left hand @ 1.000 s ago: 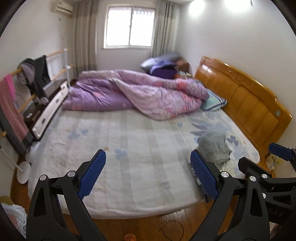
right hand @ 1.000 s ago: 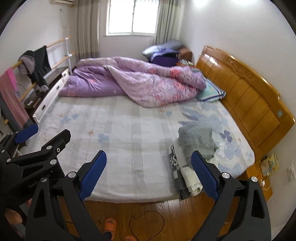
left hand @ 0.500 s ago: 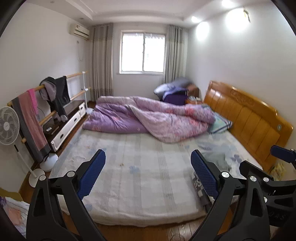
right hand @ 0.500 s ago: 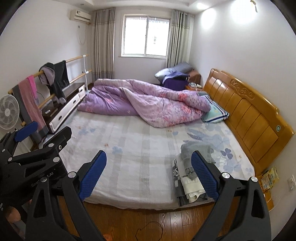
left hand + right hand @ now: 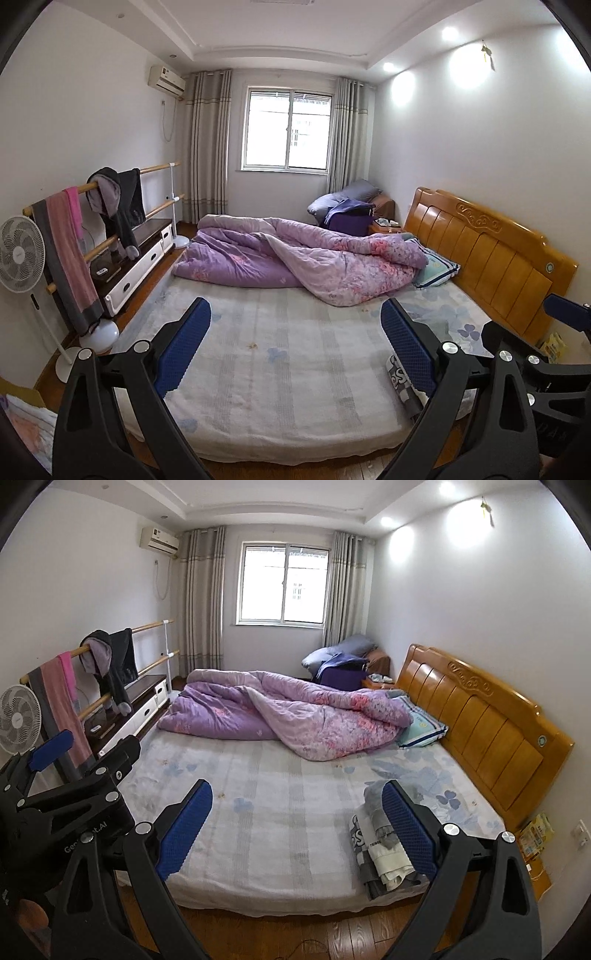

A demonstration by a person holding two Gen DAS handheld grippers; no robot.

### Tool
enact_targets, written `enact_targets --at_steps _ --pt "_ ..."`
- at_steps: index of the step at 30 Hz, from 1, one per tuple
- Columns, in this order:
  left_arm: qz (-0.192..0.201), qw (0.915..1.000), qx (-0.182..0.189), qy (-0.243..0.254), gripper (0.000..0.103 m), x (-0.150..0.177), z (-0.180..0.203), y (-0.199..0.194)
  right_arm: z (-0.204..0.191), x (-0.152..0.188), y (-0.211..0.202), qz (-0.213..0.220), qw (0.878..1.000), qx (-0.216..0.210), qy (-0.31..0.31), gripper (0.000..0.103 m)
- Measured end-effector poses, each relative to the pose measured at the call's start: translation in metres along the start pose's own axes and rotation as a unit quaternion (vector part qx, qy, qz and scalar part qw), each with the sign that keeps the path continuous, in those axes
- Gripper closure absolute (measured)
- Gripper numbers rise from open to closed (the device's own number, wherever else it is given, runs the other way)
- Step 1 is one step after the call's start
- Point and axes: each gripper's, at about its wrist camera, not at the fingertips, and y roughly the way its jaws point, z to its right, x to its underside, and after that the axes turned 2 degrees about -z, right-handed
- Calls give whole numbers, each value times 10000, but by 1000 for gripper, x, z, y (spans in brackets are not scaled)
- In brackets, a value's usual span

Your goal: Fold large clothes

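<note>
A stack of folded clothes (image 5: 380, 853), grey, white and patterned, lies on the near right corner of the bed (image 5: 280, 812); only its edge (image 5: 397, 376) shows in the left wrist view. My left gripper (image 5: 295, 350) is open and empty, held in the air off the bed's near edge. My right gripper (image 5: 295, 830) is open and empty too, level with the stack; its right finger (image 5: 406, 830) hides part of the stack. The left gripper's body (image 5: 62, 805) shows at the left of the right wrist view.
A crumpled purple duvet (image 5: 295, 258) and a pillow (image 5: 436, 271) lie at the bed's far end. A wooden headboard (image 5: 487, 258) is on the right. A rail with hanging clothes (image 5: 92, 229), a fan (image 5: 22, 254) and a low cabinet (image 5: 136, 258) stand left. Wooden floor (image 5: 295, 934) lies below.
Both grippers have pulled back and tilted up from the bed; the view now takes in the whole room, walls and ceiling. Both stay open and empty.
</note>
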Motion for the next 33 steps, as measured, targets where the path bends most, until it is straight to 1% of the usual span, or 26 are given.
enact_targets --at_steps 5,7,9,16,18,29,33 --pt "28 10000 -3 90 9 0 -8 -1 -4 4 -3 110 9999 77 36 13" --pt "64 9999 -13 138 9 0 -9 -1 -5 4 -2 157 9997 158 64 10" --pt "60 9998 4 172 9 -1 -11 2 -4 2 4 193 9996 180 80 9" --pt "-3 9998 2 223 9 -2 -10 13 -6 4 10 155 9996 220 109 9" --pt "-26 9997 -44 224 7 -3 -10 18 -9 4 13 141 9996 231 106 9" --pt "-136 9996 -24 229 7 -4 -23 41 -13 5 19 102 9996 258 77 9" --pt "-80 9997 -38 241 7 -3 -24 45 -13 3 24 118 9996 243 53 9"
